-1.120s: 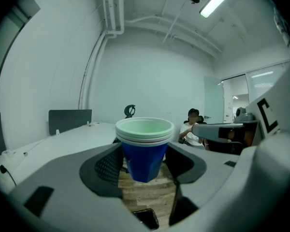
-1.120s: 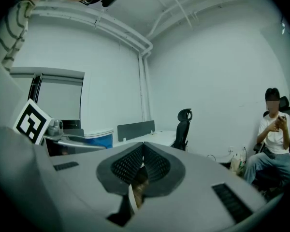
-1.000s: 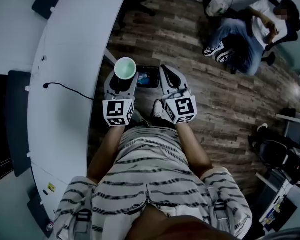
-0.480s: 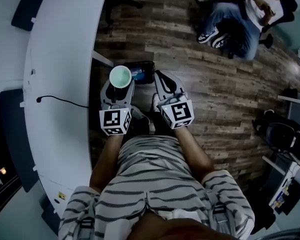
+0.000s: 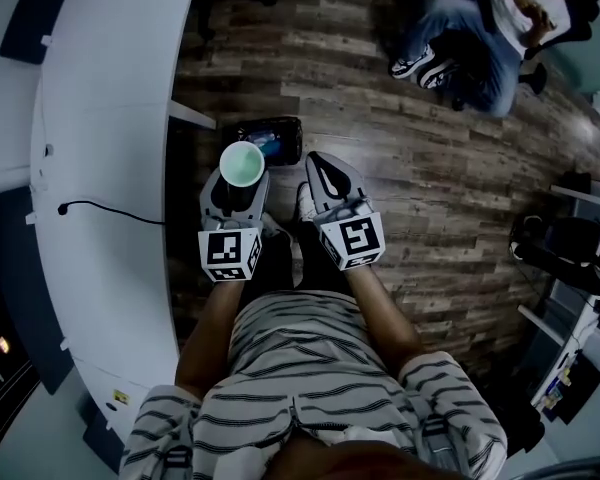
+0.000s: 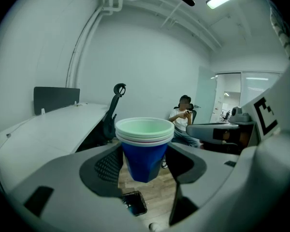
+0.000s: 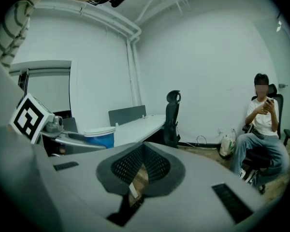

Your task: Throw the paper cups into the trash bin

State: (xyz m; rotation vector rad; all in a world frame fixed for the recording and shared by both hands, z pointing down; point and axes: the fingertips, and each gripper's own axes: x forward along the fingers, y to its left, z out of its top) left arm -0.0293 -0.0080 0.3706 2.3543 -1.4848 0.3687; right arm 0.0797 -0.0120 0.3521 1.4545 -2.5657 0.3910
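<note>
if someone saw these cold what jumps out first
The stack of paper cups, blue outside and pale green inside, is gripped upright in the left claw above the wood floor. Just ahead of it on the floor, beside the white desk, sits the dark trash bin. The right claw alongside is shut and empty.
</note>
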